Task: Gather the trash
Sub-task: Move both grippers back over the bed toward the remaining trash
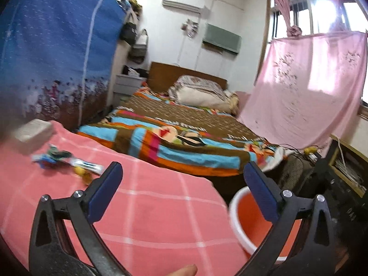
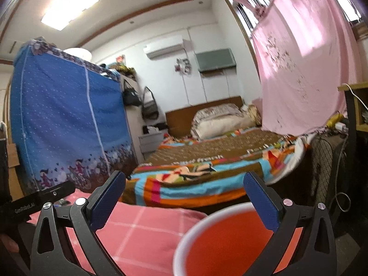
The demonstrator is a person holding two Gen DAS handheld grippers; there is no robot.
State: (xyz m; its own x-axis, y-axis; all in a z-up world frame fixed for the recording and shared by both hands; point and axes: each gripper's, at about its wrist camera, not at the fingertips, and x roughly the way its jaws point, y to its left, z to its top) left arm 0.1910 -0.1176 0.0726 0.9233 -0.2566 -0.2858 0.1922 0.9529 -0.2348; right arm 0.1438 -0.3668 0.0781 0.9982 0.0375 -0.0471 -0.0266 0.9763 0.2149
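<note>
Several scraps of trash lie on a pink checked cloth at the left of the left wrist view: a blue and green wrapper, a clear wrapper and small yellow bits. An orange bucket with a white rim stands at the cloth's right edge, partly behind one finger. My left gripper is open and empty, above the cloth, to the right of the trash. My right gripper is open and empty, over the bucket. What lies inside the bucket is blurred.
A pale box sits on the cloth beyond the trash. A bed with a striped blanket lies ahead, a blue fabric wardrobe stands left, and a pink curtain and dark shelves stand right. A fingertip shows at the bottom.
</note>
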